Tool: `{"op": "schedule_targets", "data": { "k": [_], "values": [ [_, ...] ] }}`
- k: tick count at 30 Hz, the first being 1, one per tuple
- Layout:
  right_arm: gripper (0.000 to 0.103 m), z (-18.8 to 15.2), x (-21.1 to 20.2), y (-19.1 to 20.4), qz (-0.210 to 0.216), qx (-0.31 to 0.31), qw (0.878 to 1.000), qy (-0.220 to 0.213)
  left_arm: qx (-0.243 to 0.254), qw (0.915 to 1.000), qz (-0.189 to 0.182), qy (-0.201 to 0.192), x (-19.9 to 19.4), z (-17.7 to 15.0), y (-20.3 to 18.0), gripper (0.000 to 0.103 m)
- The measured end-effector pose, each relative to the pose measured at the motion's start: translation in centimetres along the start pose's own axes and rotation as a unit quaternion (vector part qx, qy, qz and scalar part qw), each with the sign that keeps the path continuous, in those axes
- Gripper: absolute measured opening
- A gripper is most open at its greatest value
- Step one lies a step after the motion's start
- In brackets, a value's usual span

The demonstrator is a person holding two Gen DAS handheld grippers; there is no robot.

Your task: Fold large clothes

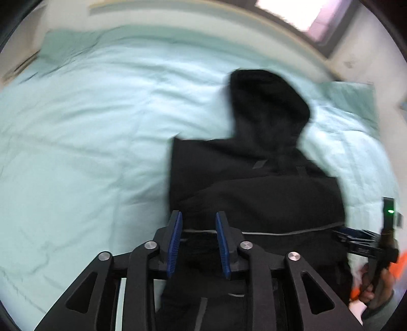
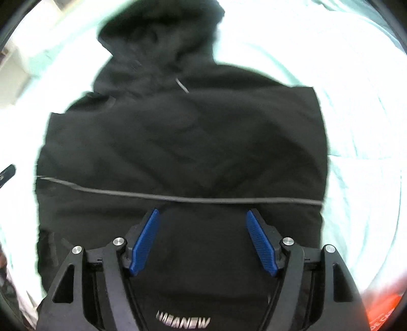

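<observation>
A black hooded jacket [image 1: 254, 178] lies on the pale green bed [image 1: 89, 127], hood pointing away, sleeves folded in over the body. A thin grey hem line crosses it. My left gripper [image 1: 199, 219] is open over the jacket's near left part, nothing between its blue pads. My right gripper [image 2: 203, 216] is open wide above the jacket [image 2: 183, 142] near the grey line [image 2: 229, 200], empty. The right gripper also shows at the right edge of the left wrist view [image 1: 356, 236], held by a hand.
The bed sheet [image 2: 356, 114] spreads all around the jacket. A window [image 1: 313, 15] and a wall stand beyond the bed. Something orange [image 2: 381, 313] lies at the near right. A dark object [image 2: 6, 174] shows at the left edge.
</observation>
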State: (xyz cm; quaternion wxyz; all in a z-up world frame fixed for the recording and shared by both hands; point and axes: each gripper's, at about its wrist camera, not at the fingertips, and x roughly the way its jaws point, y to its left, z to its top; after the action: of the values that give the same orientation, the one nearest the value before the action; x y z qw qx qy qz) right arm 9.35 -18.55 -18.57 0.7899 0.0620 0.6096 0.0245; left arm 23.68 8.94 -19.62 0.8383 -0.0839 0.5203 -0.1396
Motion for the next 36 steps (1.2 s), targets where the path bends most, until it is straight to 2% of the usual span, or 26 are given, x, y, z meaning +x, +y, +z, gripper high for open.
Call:
{"op": "schedule_targets", "data": {
  "k": [2,5,6,7,9,10,13,15,18,21,24,26,27,29,33,36],
  "values": [
    [0.075,-1.0,-0.3,-0.4,-0.019,-0.004,1.0,0.003,0.023,0.9982,-0.05,0.022,0.7,-0.1,-1.5,0.039],
    [0.075,-2.6,1.8,-1.0,-0.031,0.006,0.999,0.031,0.036,0.9945,-0.068,0.07,4.4,-1.3,-3.0,0.039],
    [0.075,-3.2,2.7,-1.3,-0.04,0.013,0.998,0.046,0.034,0.9934,-0.065,0.088,6.0,-1.8,-3.0,0.039],
    [0.075,-3.7,3.8,-1.5,-0.044,0.023,0.997,0.059,0.026,0.9914,-0.043,0.121,8.8,-2.7,-2.7,0.039],
    [0.075,-4.1,5.6,-1.8,-0.036,0.039,0.996,0.065,0.002,0.9856,-0.024,0.168,12.6,-3.9,-1.6,0.037],
    [0.078,-4.0,6.0,-1.8,-0.035,0.043,0.996,0.063,-0.003,0.9848,-0.021,0.172,13.3,-3.8,-1.6,0.037],
    [0.094,-3.5,6.8,-1.2,-0.026,0.041,0.997,0.063,0.013,0.9799,0.009,0.199,13.3,-2.4,-2.8,0.038],
    [0.097,-3.0,6.8,-0.9,-0.028,0.041,0.996,0.07,0.043,0.9816,0.023,0.185,12.0,-1.6,-3.9,0.038],
    [0.09,-2.1,4.7,-0.4,-0.004,0.043,0.998,0.045,0.083,0.9851,0.023,0.149,9.0,-1.2,-5.2,0.038],
    [0.089,-0.5,2.4,0.4,0.006,0.041,0.999,0.001,0.075,0.9891,0.025,0.124,7.3,-1.1,-4.6,0.038],
    [0.089,0.6,3.1,0.9,-0.003,0.04,0.999,-0.013,0.035,0.9892,0.03,0.139,8.4,-1.7,-2.3,0.038],
    [0.086,0.9,5.8,0.8,-0.022,0.043,0.999,0.005,0.002,0.9865,0.018,0.163,10.3,-2.6,-0.9,0.038],
    [0.083,1.0,7.9,0.5,-0.032,0.052,0.998,0.027,0.0,0.9858,0.016,0.167,10.7,-3.3,-0.2,0.038],
    [0.083,1.1,9.8,0.7,-0.043,0.05,0.997,0.037,0.001,0.9853,0.018,0.17,11.3,-3.6,-0.3,0.038],
    [0.084,2.0,10.8,2.1,-0.076,0.029,0.996,0.037,0.021,0.9839,0.023,0.176,11.5,-3.4,-0.5,0.038],
    [0.085,2.3,11.1,2.4,-0.073,0.03,0.996,0.04,0.017,0.9846,0.015,0.174,10.8,-3.2,-0.3,0.038]
  ]
}}
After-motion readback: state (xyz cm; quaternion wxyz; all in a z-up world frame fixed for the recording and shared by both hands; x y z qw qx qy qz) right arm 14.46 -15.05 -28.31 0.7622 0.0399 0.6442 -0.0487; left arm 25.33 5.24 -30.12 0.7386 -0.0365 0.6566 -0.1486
